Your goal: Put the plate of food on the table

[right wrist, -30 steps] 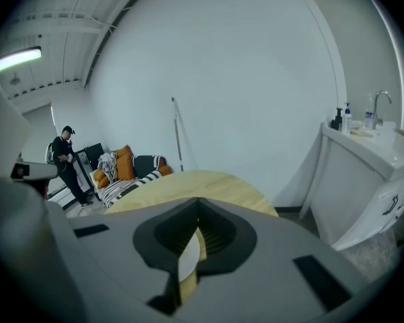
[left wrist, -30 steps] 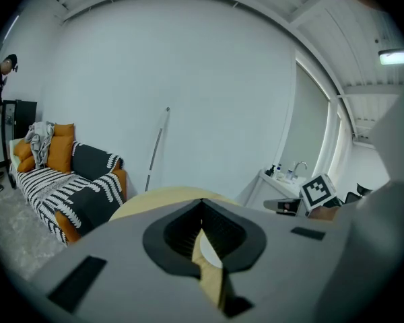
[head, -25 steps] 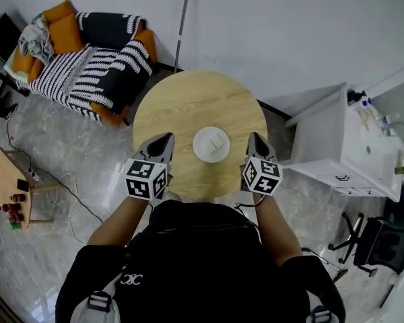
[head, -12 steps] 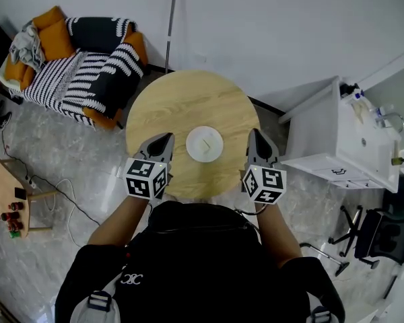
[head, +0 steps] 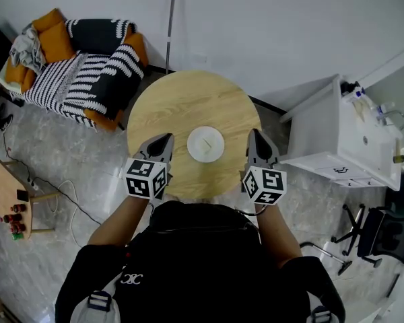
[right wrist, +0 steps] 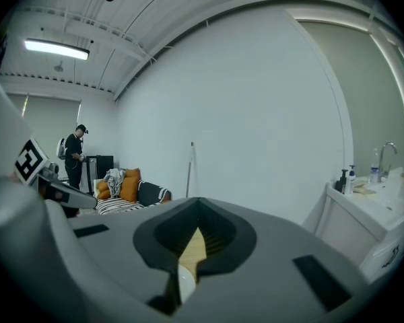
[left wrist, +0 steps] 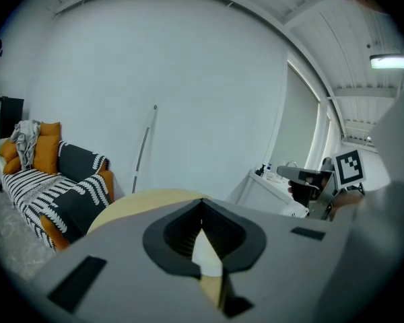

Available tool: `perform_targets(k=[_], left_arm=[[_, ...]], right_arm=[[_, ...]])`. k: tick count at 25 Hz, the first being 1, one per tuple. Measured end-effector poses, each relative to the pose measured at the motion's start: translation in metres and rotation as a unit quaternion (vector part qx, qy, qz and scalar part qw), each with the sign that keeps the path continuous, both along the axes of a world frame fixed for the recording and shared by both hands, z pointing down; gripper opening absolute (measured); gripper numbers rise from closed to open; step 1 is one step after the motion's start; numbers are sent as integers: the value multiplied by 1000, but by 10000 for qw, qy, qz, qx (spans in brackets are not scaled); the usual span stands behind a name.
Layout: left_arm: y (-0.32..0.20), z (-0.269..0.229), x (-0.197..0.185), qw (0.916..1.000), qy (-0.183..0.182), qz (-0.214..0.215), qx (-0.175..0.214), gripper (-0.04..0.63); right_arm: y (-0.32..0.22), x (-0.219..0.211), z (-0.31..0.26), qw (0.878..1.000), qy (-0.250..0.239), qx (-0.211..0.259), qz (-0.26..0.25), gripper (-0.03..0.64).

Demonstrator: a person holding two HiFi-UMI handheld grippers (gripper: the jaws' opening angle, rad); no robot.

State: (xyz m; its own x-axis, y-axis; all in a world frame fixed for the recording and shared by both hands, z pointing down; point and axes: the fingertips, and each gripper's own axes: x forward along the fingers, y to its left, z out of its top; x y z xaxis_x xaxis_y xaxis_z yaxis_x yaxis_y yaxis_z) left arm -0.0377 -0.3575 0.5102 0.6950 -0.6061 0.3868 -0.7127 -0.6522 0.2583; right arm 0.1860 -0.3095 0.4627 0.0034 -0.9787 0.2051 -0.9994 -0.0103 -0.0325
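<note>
- Forearms reach up-frame; the left hand-held gripper (head: pixel 165 138) and the right hand-held gripper (head: pixel 256 136) point slightly down, jaws clenched on nothing.
- The plate of food (head: pixel 206 144) lies flat at centre frame on the bench (head: pixel 188 99), between them; it is round, with no long axis.

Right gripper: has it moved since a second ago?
Yes. The right gripper looks larger against the round light-wood table, its marker cube drawn back toward the near rim: it has apparently risen toward the head camera.
</note>
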Motion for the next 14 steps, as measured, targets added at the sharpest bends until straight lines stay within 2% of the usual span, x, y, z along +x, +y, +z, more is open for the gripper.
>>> perform_targets(k=[14], left_arm=[[0, 4, 1, 10000, -30, 82, -33, 6]], right_arm=[[3, -3, 5, 10000, -37, -49, 36, 8]])
